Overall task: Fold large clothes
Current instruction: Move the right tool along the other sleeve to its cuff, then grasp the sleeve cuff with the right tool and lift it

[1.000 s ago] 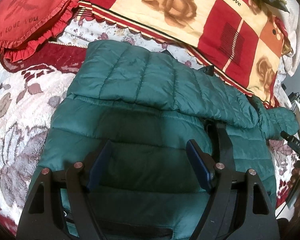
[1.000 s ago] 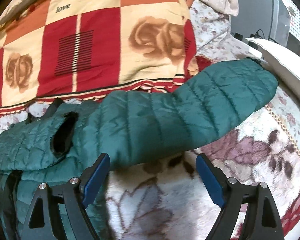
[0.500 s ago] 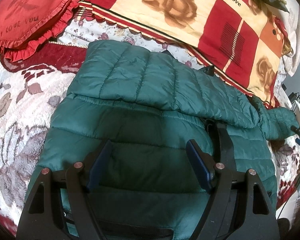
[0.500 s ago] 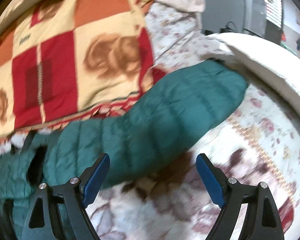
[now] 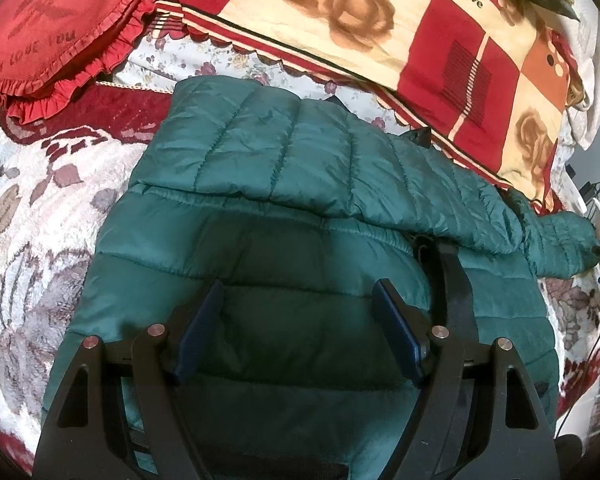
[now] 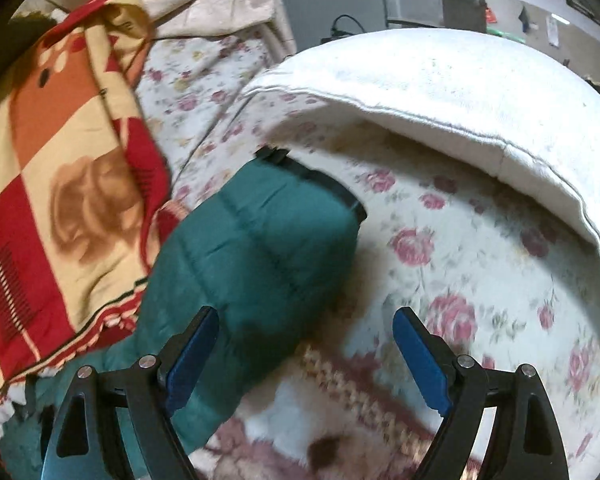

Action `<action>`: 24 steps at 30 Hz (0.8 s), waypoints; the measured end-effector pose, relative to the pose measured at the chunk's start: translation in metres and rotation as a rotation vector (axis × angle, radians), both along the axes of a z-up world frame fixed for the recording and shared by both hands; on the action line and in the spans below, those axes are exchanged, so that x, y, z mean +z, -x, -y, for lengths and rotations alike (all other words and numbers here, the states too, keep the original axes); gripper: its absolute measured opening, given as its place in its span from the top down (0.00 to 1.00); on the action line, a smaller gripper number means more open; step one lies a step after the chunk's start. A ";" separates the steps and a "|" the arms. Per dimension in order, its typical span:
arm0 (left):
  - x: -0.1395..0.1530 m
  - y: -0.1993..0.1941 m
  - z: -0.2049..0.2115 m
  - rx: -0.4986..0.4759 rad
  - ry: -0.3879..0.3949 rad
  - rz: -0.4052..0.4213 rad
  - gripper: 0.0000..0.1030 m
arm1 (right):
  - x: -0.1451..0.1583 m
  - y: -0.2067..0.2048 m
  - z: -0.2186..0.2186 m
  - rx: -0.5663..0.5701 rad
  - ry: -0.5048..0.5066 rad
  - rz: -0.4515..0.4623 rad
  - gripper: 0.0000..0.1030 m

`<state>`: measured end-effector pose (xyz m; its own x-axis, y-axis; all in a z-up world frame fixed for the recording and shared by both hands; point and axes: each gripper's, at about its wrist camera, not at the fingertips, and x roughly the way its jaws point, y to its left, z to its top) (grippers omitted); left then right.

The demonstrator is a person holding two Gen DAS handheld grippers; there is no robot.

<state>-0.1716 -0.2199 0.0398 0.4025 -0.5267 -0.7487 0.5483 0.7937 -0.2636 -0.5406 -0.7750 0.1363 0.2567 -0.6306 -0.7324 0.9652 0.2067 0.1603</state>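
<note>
A large green quilted puffer jacket (image 5: 260,240) lies on a floral bedspread, one sleeve (image 5: 300,152) folded across its body. My left gripper (image 5: 300,296) is open and empty, just above the jacket's body. The other sleeve (image 6: 268,240) stretches out to the right, its black-trimmed cuff (image 6: 320,176) on the bedspread. My right gripper (image 6: 306,324) is open and empty, just short of that sleeve's cuff end, with the left finger over the sleeve.
A red, cream and orange rose blanket (image 5: 420,40) lies beyond the jacket. A red frilled cushion (image 5: 48,28) is at the far left. A white pillow (image 6: 460,92) lies right of the cuff. A cable and furniture stand past the bed's edge.
My right gripper has swung right along the outstretched sleeve to its cuff end. My left gripper and the jacket body have stayed still.
</note>
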 end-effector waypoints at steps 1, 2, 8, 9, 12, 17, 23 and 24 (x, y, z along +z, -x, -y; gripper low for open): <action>0.000 0.001 0.001 -0.001 -0.005 0.004 0.25 | -0.001 0.000 0.005 -0.004 -0.001 0.003 0.16; -0.001 0.001 0.001 -0.002 -0.008 0.007 0.25 | -0.003 0.000 0.010 -0.007 -0.002 0.008 0.16; -0.002 0.000 0.004 -0.005 -0.019 0.018 0.24 | -0.004 -0.012 0.025 -0.023 0.025 0.036 0.16; -0.002 0.000 0.005 -0.006 -0.021 0.020 0.24 | -0.005 -0.015 0.026 -0.016 0.028 0.036 0.16; -0.003 0.001 0.005 -0.008 -0.025 0.024 0.24 | -0.007 -0.025 0.028 0.006 0.028 -0.008 0.50; -0.003 0.000 0.005 -0.009 -0.015 0.019 0.24 | -0.003 -0.027 0.022 0.054 0.027 0.002 0.84; -0.002 0.001 0.003 -0.008 -0.006 0.012 0.24 | 0.024 -0.022 -0.019 0.121 0.151 0.026 0.86; -0.002 0.001 0.002 -0.007 -0.003 0.009 0.24 | 0.027 -0.024 -0.028 0.144 0.162 0.030 0.87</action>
